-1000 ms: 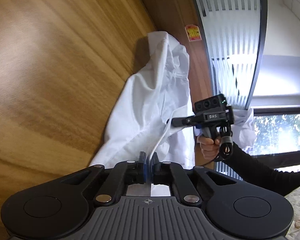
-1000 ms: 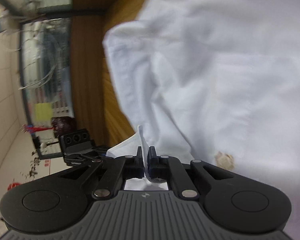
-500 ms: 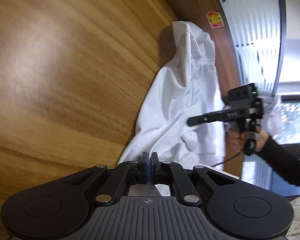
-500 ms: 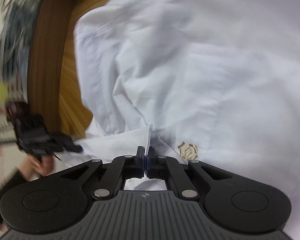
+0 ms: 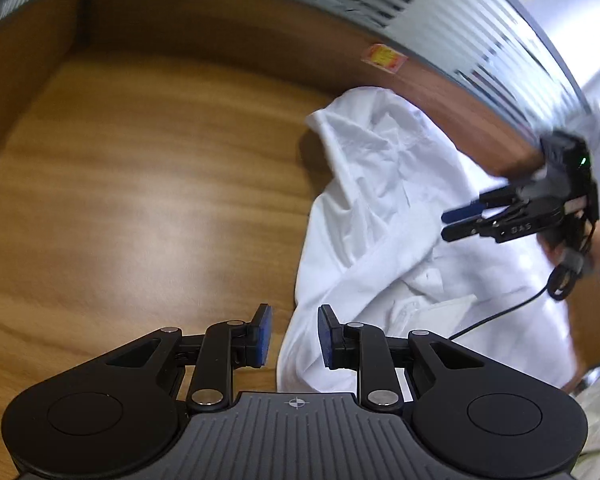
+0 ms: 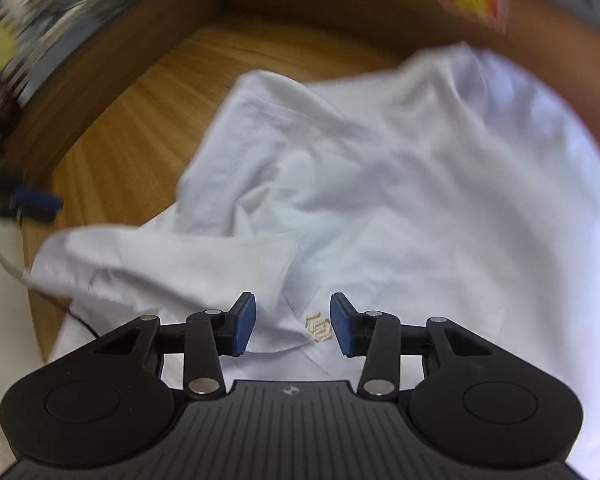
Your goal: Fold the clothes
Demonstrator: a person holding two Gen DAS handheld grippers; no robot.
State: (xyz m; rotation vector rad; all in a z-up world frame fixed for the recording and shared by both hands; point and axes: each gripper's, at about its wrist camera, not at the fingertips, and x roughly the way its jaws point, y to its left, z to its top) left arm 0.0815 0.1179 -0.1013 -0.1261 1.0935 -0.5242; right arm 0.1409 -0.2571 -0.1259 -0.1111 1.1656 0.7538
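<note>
Warm-brown wood-grain tabletop (image 5: 120,200), bare on left side. Crumpled white cotton shirt (image 6: 400,200) heaped on tabletop's right part, near back edge. Black two-finger left gripper (image 5: 293,336): jaws apart, nothing held, just above shirt's near edge. Right gripper (image 6: 293,330): likewise spread, empty, over small gold embroidered logo (image 6: 319,326).

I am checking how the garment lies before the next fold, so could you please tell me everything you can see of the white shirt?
The white shirt is of thin, woven-looking cloth, with a small gold embroidered emblem near a folded flap that looks like a collar or placket. It lies crumpled and unfolded in soft ridges on the wooden table, one end bunched against the raised wooden back edge. Neither tool grips it: the left tool and the right tool are both open just above it.
</note>
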